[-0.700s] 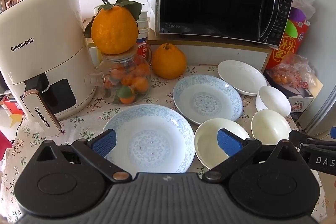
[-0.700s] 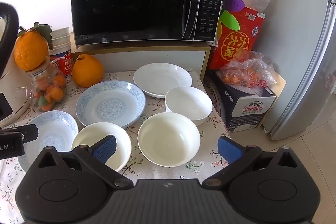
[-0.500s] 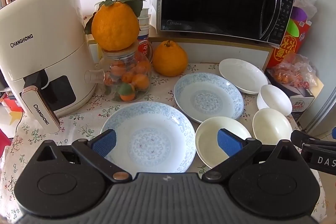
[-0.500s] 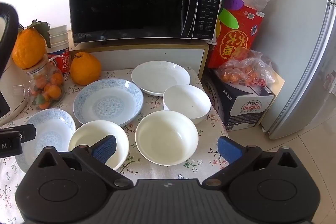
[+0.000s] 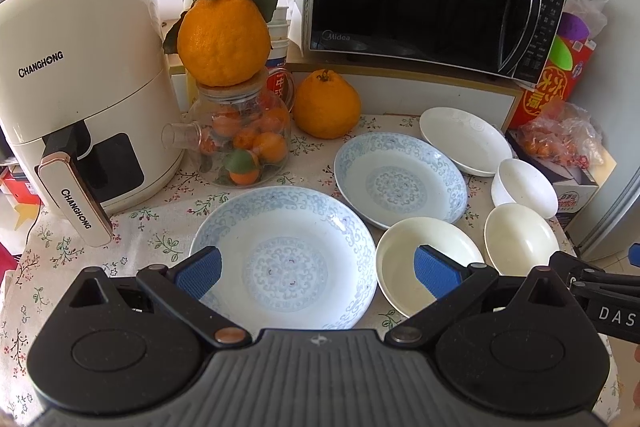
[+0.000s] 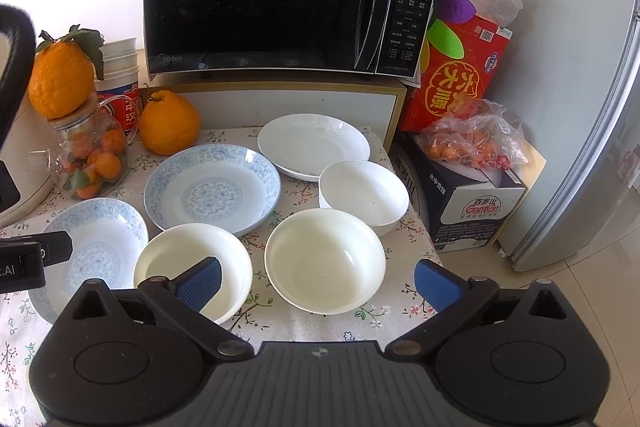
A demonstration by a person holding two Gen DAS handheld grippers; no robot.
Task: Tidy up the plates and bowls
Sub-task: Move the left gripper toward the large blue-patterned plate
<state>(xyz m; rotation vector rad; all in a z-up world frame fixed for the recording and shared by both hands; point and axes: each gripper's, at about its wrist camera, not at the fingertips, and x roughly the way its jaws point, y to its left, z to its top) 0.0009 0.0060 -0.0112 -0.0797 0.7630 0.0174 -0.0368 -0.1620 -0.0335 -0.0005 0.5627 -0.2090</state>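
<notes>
We hold each hand-held gripper, left (image 5: 316, 269) and right (image 6: 318, 277), spread wide and empty above the worktop (image 6: 316, 327); plates (image 6: 212, 187) and bowls (image 6: 325, 259) lie unstacked, so nesting hasn't begun.

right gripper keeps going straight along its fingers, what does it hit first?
Most likely the cream bowl, centred between the open right gripper fingers. Nothing lies nearer in view, though depth is uncertain.

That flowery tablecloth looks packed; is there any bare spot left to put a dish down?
Yes, at the near left: bare tablecloth lies between the air fryer and the nearest blue-patterned plate. A narrower strip shows along the near edge, in front of the cream bowl. Elsewhere it is crowded: plates and bowls sit nearly rim to rim, and the glass teapot fills the back left.
</notes>
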